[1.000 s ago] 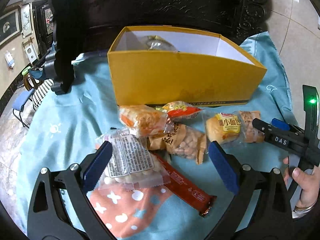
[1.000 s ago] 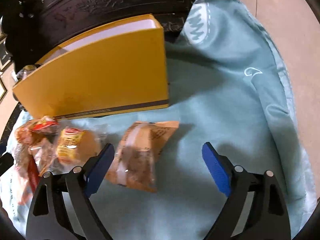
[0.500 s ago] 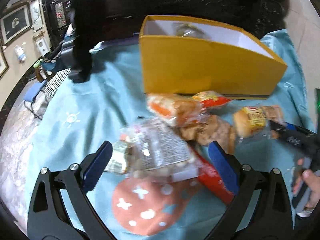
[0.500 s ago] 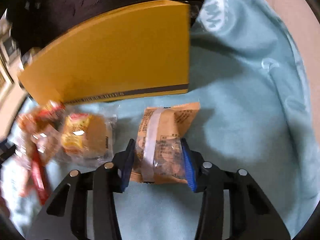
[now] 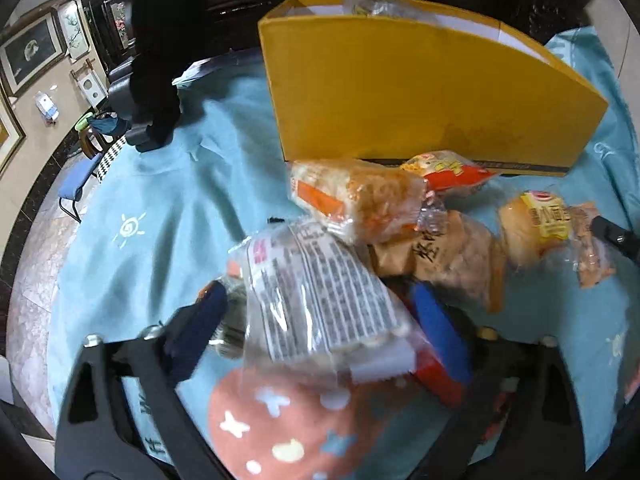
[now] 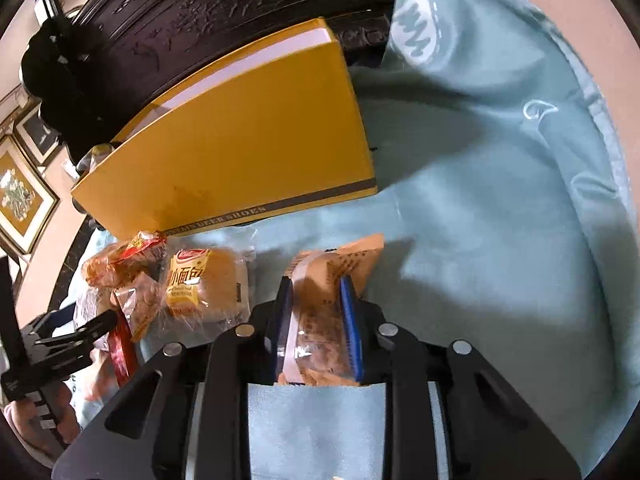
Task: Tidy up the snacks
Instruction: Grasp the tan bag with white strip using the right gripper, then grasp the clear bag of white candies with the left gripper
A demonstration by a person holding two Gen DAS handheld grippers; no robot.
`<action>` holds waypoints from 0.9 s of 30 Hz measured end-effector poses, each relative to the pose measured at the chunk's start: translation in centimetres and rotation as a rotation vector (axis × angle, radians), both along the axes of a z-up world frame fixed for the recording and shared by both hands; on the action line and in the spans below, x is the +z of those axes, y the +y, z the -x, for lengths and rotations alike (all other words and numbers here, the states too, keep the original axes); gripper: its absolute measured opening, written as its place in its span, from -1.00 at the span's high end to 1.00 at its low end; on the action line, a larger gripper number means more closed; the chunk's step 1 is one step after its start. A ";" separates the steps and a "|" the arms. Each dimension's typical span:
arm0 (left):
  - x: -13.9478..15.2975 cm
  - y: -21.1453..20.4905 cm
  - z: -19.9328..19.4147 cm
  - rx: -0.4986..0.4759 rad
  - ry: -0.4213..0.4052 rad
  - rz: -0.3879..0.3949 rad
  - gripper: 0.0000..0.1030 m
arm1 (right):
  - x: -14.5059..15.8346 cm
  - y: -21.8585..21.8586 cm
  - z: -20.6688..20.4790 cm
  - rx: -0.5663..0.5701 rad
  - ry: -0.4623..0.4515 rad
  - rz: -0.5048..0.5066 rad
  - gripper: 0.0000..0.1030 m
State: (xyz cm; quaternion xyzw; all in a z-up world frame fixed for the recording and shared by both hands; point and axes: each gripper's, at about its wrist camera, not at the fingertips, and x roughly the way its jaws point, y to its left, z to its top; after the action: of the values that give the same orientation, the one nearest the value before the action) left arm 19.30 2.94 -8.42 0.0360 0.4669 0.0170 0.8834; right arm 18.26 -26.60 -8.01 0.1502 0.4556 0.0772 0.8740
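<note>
**Two claws, two snack packs**

Right gripper [image 6: 317,322]: shut tight on the orange plastic pack with a clear window [image 6: 328,292], blue pads pressing both sides. A second ago: wide open, the pack lying loose on the light blue cloth [image 6: 480,208] between the fingers. Now squeezed, still low over the cloth, just right of the round bun in a clear wrapper with a yellow label [image 6: 200,284].

Left gripper [image 5: 320,320]: jaws just closing in, now narrower than a second ago but not yet pressing. Between them, the clear bag with a white printed label [image 5: 316,300], tilted up and looking bigger and closer than before. Behind it, the brown pack of nuts [image 5: 448,256], the puffy orange and white pack [image 5: 360,200] and the small red and yellow pack [image 5: 448,168], all bunched together, same pile as before. Under the bag, the pink round patch with white shapes [image 5: 288,428] on the cloth.

Behind the pile: the tall yellow cardboard box [image 5: 420,92], open on top, a crinkly wrapper poking over its rim. Box closer and higher in the left view than a second ago.
</note>
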 end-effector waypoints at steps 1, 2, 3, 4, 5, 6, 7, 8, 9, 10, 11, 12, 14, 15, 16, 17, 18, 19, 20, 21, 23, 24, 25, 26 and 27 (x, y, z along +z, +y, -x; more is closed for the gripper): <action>0.0 0.1 -0.1 0.003 -0.002 -0.002 -0.48 | 0.1 -0.1 0.0 -0.003 0.004 0.000 0.41; 0.1 0.2 -0.1 -0.005 -0.004 0.018 -0.26 | 0.1 0.0 0.1 -0.007 0.004 0.011 0.34; 0.2 0.3 -0.1 -0.004 0.000 0.036 -0.19 | 0.1 0.1 0.1 -0.015 0.003 0.030 0.07; 0.4 0.6 0.0 0.007 -0.002 0.044 -0.06 | 0.2 0.2 0.2 -0.028 0.004 0.059 -0.18; 0.6 0.8 0.1 0.014 -0.003 0.058 0.07 | 0.3 0.3 0.1 -0.033 0.002 0.075 -0.26; 0.9 1.1 0.3 0.016 -0.001 0.087 0.11 | 0.4 0.4 0.2 -0.034 -0.003 0.087 -0.29; 1.2 1.5 0.7 0.008 0.002 0.126 0.18 | 0.4 0.5 0.3 -0.031 -0.001 0.101 -0.31; 1.5 1.8 1.0 -0.003 0.003 0.160 0.22 | 0.3 0.7 0.2 -0.029 0.009 0.113 -0.33; 1.6 1.9 1.4 -0.006 0.002 0.172 0.25 | 0.2 0.6 0.2 -0.027 0.014 0.118 -0.37; 1.8 2.1 1.7 -0.006 0.001 0.183 0.28 | 0.2 0.8 0.1 -0.025 0.022 0.125 -0.40; 2.0 2.4 2.2 -0.007 -0.002 0.200 0.28 | 0.2 0.8 0.1 -0.020 0.023 0.126 -0.40; 2.4 2.7 2.8 -0.010 -0.007 0.220 0.29 | 0.2 0.9 0.2 -0.015 0.023 0.125 -0.41; 3.2 3.1 3.8 -0.019 -0.025 0.251 0.29 | 0.3 1.1 0.3 -0.006 0.025 0.140 -0.43; 3.7 3.3 4.4 -0.021 -0.042 0.255 0.29 | 0.3 1.3 0.3 0.000 0.027 0.153 -0.46; 4.0 3.4 4.7 -0.024 -0.049 0.255 0.29 | 0.2 1.6 0.3 0.008 0.035 0.175 -0.49; 4.2 3.5 4.9 -0.026 -0.051 0.260 0.28 | 0.1 1.9 0.3 0.015 0.042 0.192 -0.50; 4.5 3.7 5.1 -0.026 -0.050 0.278 0.28 | -0.1 2.1 0.4 0.023 0.049 0.205 -0.51; 4.6 4.0 5.2 -0.022 -0.045 0.300 0.28 | -0.4 2.5 0.3 0.038 0.062 0.220 -0.51; 4.7 4.2 5.3 -0.016 -0.043 0.315 0.28 | -0.8 2.8 0.3 0.048 0.075 0.234 -0.51; 4.9 4.3 5.5 -0.013 -0.046 0.317 0.28 | -1.2 3.2 0.1 0.053 0.088 0.249 -0.51; 5.1 4.2 5.6 -0.011 -0.052 0.314 0.27 | -1.9 3.8 0.0 0.058 0.099 0.285 -0.53; 5.1 4.1 5.6 -0.015 -0.053 0.315 0.27 | -2.1 4.3 0.0 0.068 0.085 0.319 -0.54; 5.1 4.1 5.6 -0.018 -0.052 0.314 0.26 | -2.2 4.6 0.0 0.070 0.072 0.328 -0.55; 5.0 3.9 5.6 -0.021 -0.051 0.310 0.26 | -2.3 4.6 0.0 0.070 0.063 0.322 -0.55; 4.9 3.7 5.6 -0.023 -0.051 0.300 0.26 | -2.4 4.5 0.0 0.068 0.061 0.315 -0.55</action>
State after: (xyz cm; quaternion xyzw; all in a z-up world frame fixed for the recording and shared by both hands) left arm 13.68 6.62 -3.53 -0.0912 0.4413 -0.0622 0.8906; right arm 18.24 -22.08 -10.40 -0.0022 0.4933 0.0298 0.8694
